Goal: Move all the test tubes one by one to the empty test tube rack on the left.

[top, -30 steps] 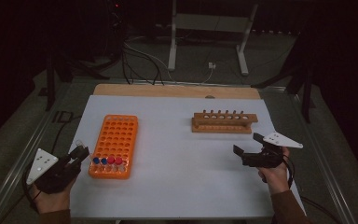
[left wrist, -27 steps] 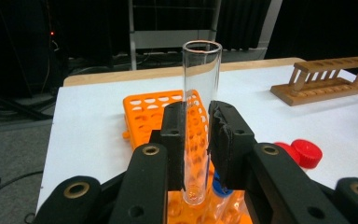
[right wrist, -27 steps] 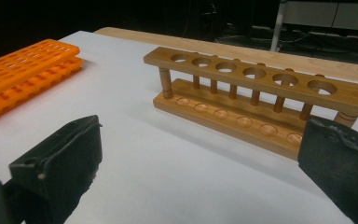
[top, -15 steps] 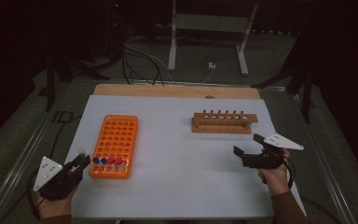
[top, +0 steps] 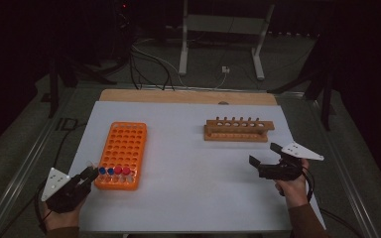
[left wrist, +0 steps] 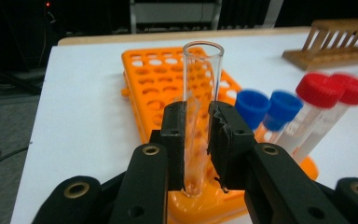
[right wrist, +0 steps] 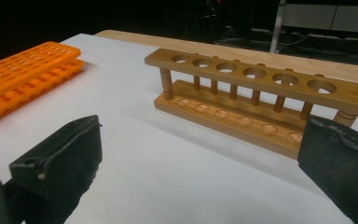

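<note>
High view: the left gripper (top: pixel 90 174) sits at the near corner of the orange rack (top: pixel 123 148), beside its capped tubes (top: pixel 114 171), while the right gripper (top: pixel 261 159) hovers over the white table (top: pixel 193 168) near the wooden rack (top: pixel 237 130).

Left gripper view: the jaws clamp an uncapped glass tube (left wrist: pixel 200 88), upright, its foot in a near-edge hole of the orange rack.

Right gripper view: the jaws stand wide apart, empty, facing the wooden rack (right wrist: pixel 261 98).
</note>
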{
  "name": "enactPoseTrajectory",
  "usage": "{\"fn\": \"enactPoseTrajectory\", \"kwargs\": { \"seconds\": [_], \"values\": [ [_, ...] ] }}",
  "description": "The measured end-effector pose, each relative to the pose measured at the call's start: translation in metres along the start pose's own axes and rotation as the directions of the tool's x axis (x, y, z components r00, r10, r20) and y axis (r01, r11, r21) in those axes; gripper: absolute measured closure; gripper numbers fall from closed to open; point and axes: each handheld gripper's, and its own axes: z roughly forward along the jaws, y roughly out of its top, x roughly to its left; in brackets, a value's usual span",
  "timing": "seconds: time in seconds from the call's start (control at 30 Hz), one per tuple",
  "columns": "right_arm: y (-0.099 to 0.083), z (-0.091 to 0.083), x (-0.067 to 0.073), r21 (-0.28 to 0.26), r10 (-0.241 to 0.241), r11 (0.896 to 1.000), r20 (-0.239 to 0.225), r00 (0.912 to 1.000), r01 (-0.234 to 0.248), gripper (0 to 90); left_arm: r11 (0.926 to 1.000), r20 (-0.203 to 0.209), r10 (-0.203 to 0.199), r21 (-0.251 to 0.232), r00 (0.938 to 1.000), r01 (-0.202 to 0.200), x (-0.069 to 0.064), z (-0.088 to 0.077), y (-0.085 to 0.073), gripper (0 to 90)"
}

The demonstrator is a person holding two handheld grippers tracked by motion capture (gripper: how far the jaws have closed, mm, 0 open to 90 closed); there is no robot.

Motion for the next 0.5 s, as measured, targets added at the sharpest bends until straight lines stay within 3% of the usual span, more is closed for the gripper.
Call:
{"fn": "enactPoseTrajectory", "kwargs": {
  "seconds": [0.13, 0.27, 0.5],
  "values": [
    [-0.001, 0.0, 0.001, 0.001, 0.0, 1.0, 0.0, 1.0, 0.0, 0.0, 0.998, -0.011, 0.033, 0.054, 0.9994, -0.032, -0.003, 0.002, -0.004, 76.1],
    [-0.001, -0.001, 0.0, 0.003, 0.002, 1.0, 0.001, 1.0, -0.002, 0.0, 0.9879, -0.026, 0.074, 0.138, 0.9969, -0.07, -0.006, 0.008, -0.007, 76.3],
    [-0.002, 0.0, 0.001, 0.006, 0.001, 1.0, -0.001, 1.0, -0.001, 0.0, 0.9764, -0.042, 0.107, 0.193, 0.9933, -0.097, -0.009, 0.014, -0.007, 76.6]
  ]
}}
